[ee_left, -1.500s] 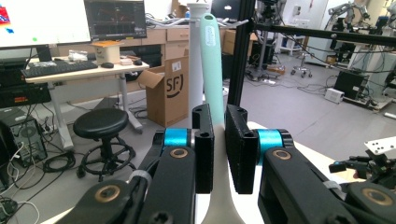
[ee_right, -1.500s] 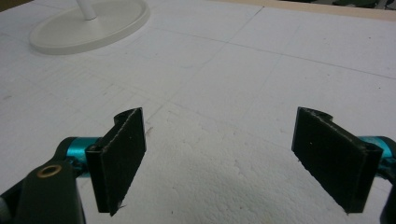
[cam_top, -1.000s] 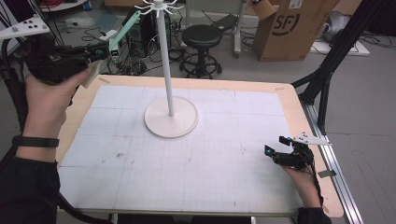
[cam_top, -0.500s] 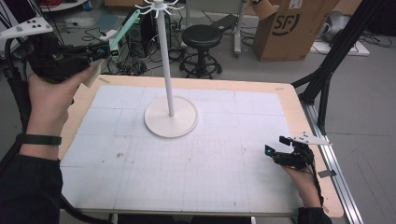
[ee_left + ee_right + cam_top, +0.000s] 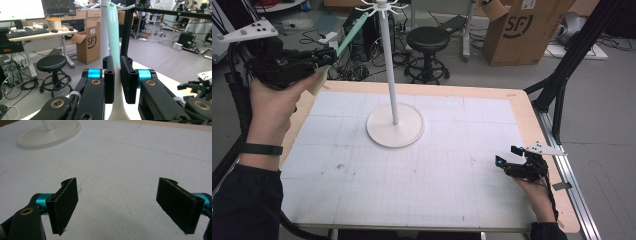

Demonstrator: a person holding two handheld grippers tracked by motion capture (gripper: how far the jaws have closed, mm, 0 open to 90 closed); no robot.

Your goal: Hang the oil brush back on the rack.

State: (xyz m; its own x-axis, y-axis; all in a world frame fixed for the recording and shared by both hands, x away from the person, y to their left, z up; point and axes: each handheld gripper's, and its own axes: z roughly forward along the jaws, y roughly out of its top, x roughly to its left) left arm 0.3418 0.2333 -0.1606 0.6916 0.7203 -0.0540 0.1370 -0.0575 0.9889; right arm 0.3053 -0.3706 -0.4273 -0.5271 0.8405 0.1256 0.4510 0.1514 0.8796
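Left gripper (image 5: 324, 59) is held raised off the table's far-left corner, jaws pinched on a long, flat tool (image 5: 113, 37) with a mint-green handle and pale wider end. Its long axis runs up and away toward the hooked crown (image 5: 382, 6) of the white stand (image 5: 395, 122), whose base sits at the table's (image 5: 492, 120) far-centre. Handle tip is seen just beside the crown. Right gripper (image 5: 512, 161) rests near the right edge, jaws spread, empty, farther from the stand.
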